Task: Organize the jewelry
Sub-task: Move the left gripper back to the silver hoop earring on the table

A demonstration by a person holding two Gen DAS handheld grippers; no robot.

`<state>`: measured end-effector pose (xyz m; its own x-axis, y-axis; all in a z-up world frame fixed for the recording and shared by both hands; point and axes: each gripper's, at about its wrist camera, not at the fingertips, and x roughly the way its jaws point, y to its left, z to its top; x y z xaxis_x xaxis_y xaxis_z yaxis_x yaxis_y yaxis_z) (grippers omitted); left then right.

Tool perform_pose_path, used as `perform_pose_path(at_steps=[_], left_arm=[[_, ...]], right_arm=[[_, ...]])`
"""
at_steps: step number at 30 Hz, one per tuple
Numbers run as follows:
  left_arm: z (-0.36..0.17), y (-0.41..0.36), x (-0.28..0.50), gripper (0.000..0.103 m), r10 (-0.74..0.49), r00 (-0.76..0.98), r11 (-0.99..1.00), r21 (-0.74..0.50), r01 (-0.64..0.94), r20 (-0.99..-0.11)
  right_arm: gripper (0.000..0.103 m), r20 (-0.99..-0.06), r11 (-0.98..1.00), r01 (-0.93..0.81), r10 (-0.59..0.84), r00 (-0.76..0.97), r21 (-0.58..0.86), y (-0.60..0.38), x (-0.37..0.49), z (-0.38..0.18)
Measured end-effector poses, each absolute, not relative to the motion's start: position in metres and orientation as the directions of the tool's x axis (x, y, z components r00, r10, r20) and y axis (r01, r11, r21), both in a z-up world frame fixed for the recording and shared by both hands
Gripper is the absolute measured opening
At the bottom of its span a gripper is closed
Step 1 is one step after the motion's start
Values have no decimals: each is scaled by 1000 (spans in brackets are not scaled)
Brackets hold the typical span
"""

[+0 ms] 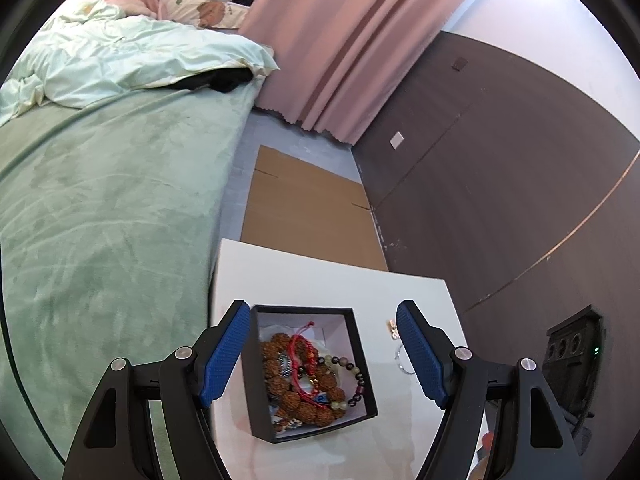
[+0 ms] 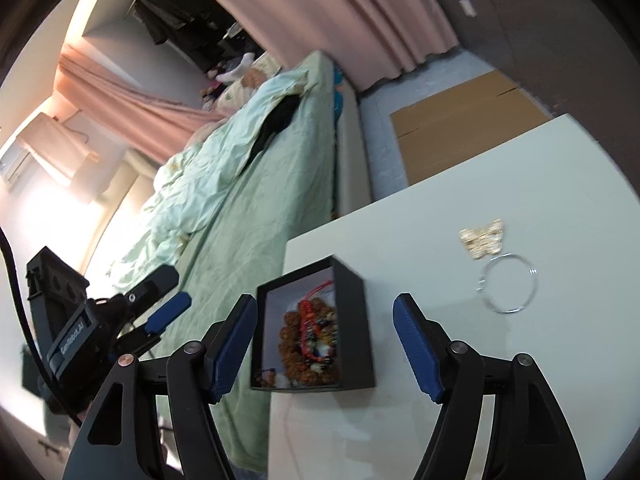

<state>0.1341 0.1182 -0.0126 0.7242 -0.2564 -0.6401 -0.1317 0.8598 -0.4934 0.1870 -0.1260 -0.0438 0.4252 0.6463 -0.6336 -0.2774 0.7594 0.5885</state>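
A black open box [image 1: 362, 364] [image 2: 352, 316] sits on the white table [image 1: 320, 276] [image 2: 440, 208]. It holds brown bead bracelets [image 1: 292, 376] [image 2: 300, 344], a red cord bracelet [image 1: 300, 344] and a green and dark bead bracelet [image 1: 352, 372]. A gold butterfly clip [image 2: 482, 238] [image 1: 393, 326] and a thin silver ring bangle [image 2: 508, 284] [image 1: 402, 360] lie on the table right of the box. My left gripper [image 1: 322, 356] is open with its jaws either side of the box. My right gripper [image 2: 326, 344] is open and empty over the box. The left gripper also shows in the right wrist view [image 2: 160, 316].
A bed with a green cover [image 1: 100, 220] [image 2: 248, 184] lies left of the table. Flat cardboard [image 1: 308, 208] [image 2: 460, 120] lies on the floor beyond the table. Pink curtains [image 1: 352, 40] and a dark wall panel [image 1: 500, 168] stand behind.
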Motion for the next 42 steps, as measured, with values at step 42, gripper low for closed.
perform_pose_path(at_steps=[42], left_arm=[[-51,-38,183,103,-282,599,950,-304,67,-750]], right_arm=[[102,-709,790,151,427,562,595,-319,194,-45]])
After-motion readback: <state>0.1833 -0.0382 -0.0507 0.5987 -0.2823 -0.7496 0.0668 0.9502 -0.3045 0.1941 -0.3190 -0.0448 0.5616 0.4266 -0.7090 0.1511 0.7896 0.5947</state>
